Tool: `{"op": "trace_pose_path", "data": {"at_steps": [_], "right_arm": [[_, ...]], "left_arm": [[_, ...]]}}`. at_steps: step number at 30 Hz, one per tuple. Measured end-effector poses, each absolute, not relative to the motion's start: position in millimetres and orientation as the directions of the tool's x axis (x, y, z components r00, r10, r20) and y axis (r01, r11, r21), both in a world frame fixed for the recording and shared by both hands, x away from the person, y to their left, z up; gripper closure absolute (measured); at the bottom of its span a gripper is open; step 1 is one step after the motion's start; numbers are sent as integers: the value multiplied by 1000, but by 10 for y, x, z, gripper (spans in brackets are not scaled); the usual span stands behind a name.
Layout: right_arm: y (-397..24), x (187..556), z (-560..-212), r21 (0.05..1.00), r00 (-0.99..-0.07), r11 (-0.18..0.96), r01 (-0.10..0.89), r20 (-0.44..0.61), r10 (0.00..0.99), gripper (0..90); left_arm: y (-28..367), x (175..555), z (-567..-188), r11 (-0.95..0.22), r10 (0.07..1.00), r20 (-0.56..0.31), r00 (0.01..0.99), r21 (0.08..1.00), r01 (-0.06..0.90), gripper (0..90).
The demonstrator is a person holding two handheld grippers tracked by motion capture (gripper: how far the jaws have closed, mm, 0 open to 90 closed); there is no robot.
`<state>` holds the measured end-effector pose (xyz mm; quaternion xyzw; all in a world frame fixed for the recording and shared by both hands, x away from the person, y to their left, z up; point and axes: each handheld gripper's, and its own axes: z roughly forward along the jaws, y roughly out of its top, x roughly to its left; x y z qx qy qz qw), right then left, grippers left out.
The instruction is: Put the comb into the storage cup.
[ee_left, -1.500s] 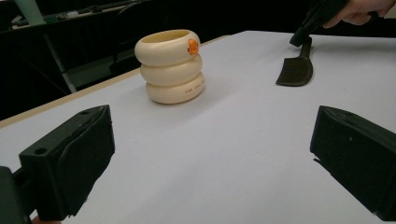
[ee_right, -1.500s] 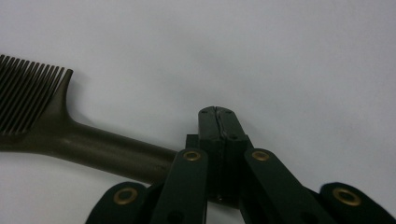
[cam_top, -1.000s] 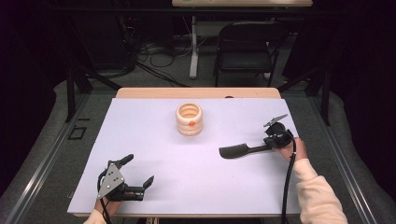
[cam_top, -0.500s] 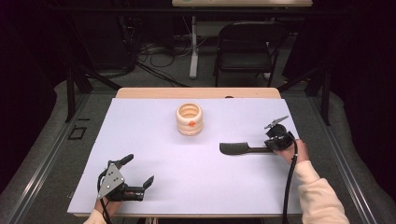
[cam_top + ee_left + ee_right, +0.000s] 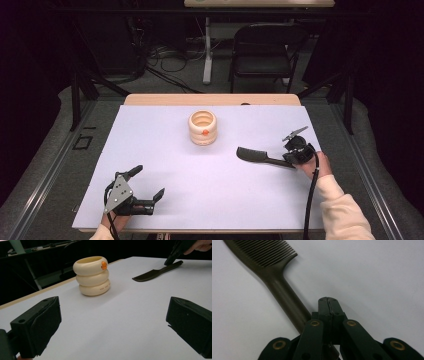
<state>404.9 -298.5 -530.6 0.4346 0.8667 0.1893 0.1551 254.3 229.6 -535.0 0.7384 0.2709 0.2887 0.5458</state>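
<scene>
Here, a dark comb is found lying flat on the desk's white sheet, towards the right edge and roughly midway between front and back. Its handle end is met by the right gripper, whose jaws are seen pressed fully together in the right gripper view; the handle runs beside and under them, so whether it is actually pinched cannot be told. The toothed end is pointed towards the middle of the desk, probably so that the comb can be slid or lifted towards the cream ringed cup, which is stood upright near the back edge, well apart from the comb. The left gripper is rested near the front left corner with its jaws spread wide and nothing between them, apparently kept out of the way.
</scene>
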Motion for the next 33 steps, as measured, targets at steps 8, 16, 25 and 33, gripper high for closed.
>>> {"op": "trace_pose_path", "data": {"at_steps": [8, 16, 25, 33], "right_arm": [[-2955, 4017, -5308, 442, -590, 570, 692, -108, 800, 900], [-2928, 3995, -5316, 428, -593, 572, 700, -99, 799, 900], [-2906, 3985, -5312, 424, -606, 582, 693, -94, 790, 900], [-2888, 3973, -5309, 413, -612, 588, 695, -90, 786, 900]], "left_arm": [[2293, 2540, -5347, -260, 713, 134, 688, 962, 82, 0], [2292, 2542, -5348, -257, 713, 130, 689, 963, 84, 0], [2293, 2540, -5347, -256, 713, 129, 689, 963, 85, 0], [2283, 2538, -5346, -257, 711, 132, 691, 963, 81, 0]]}}
